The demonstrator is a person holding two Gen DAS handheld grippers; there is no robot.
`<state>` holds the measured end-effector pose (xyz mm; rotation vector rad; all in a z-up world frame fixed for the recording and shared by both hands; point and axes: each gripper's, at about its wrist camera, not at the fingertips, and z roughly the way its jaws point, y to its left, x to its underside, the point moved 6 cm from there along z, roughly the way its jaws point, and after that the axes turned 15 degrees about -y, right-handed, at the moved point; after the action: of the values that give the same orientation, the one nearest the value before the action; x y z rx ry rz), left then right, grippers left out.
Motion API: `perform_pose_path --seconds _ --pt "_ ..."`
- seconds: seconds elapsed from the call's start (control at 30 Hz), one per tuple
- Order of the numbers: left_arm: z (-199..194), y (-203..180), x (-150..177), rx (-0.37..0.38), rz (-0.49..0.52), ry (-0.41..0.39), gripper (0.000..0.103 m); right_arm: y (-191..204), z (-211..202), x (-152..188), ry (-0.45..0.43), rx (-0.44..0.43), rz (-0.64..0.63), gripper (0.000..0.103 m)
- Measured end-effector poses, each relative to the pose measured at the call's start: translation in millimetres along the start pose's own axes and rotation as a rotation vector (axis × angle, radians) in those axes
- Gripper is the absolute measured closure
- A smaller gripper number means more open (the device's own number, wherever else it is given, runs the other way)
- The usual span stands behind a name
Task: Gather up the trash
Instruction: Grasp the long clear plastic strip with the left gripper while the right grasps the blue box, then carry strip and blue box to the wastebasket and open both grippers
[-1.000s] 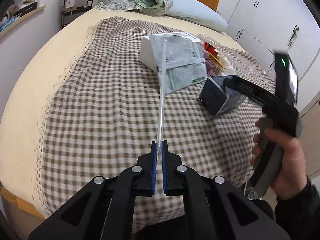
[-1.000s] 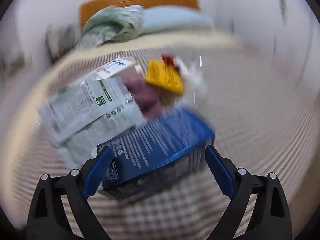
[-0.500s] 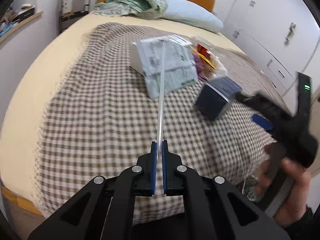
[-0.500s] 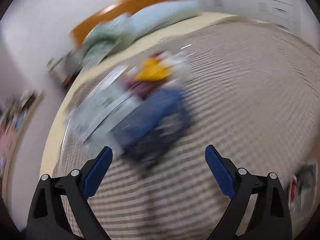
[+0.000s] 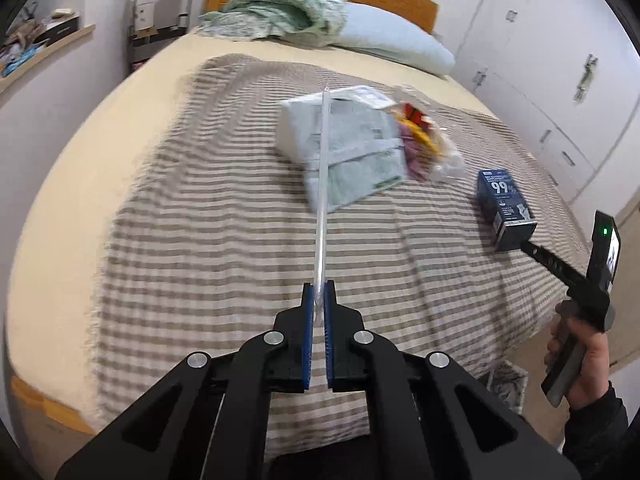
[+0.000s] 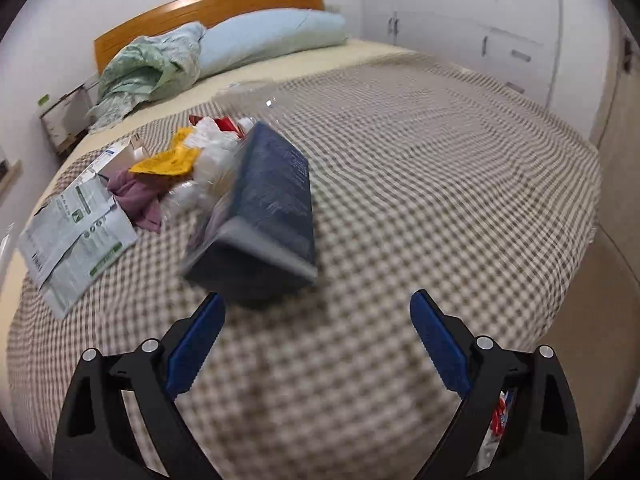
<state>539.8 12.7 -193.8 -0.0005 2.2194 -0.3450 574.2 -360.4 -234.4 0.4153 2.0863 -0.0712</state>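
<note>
The left gripper (image 5: 319, 300) pinched a thin clear plastic strip (image 5: 322, 184) over the checked blanket (image 5: 224, 240). The right gripper (image 6: 316, 320) stood spread, holding nothing, just short of the dark blue box (image 6: 268, 216) lying on that blanket beside the wrappers (image 6: 172, 168).

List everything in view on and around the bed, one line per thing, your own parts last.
bed cover: one, brown-and-white check, spread over the bed
box: one, dark blue, lying on the cover ahead of the right hand-held gripper
pouch: one, pale green and white, flat on the cover
wrappers: a small heap, yellow, red, purple and clear, behind the box
pillow: one, light blue, at the headboard
blanket: one, green, bunched beside the pillow
strip: one, clear, thin, pinched in the left hand-held gripper
left hand-held gripper: shut on the strip
right hand-held gripper: open, empty
</note>
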Motion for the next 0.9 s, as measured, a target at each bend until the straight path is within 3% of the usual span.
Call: perform_pose_path --seconds 0.13,0.27,0.47,0.5,0.57,0.77,0.9 --pt "11.5 -40.7 -0.2 0.075 0.038 0.005 0.101 14.3 -9.6 1.0 -0.049 -0.124 -0.040 0.013" --pt "14.0 -59.9 -1.9 0.093 0.060 0.014 0.101 10.7 12.8 -15.1 -0.093 -0.045 -0.083 0.013" --pt "30.2 -63.3 1.0 0.068 0.054 0.044 0.101 7.6 56.4 -14.8 0.041 -0.169 -0.005 0.014" --pt "31.9 -65.3 0.7 0.067 0.051 0.047 0.101 3.0 56.3 -13.8 0.058 -0.180 0.029 0.044" --pt "31.8 -71.3 -1.2 0.071 0.060 0.039 0.101 -6.8 44.4 -18.7 0.053 -0.178 0.061 0.043" --pt "17.0 -96.8 -15.1 0.055 0.096 0.006 0.101 -11.8 4.2 -35.7 0.000 -0.229 -0.002 0.043" --pt "3.3 -131.1 -11.5 0.063 0.144 -0.013 0.101 -47.6 -23.9 -36.5 -0.016 -0.236 0.044 0.043"
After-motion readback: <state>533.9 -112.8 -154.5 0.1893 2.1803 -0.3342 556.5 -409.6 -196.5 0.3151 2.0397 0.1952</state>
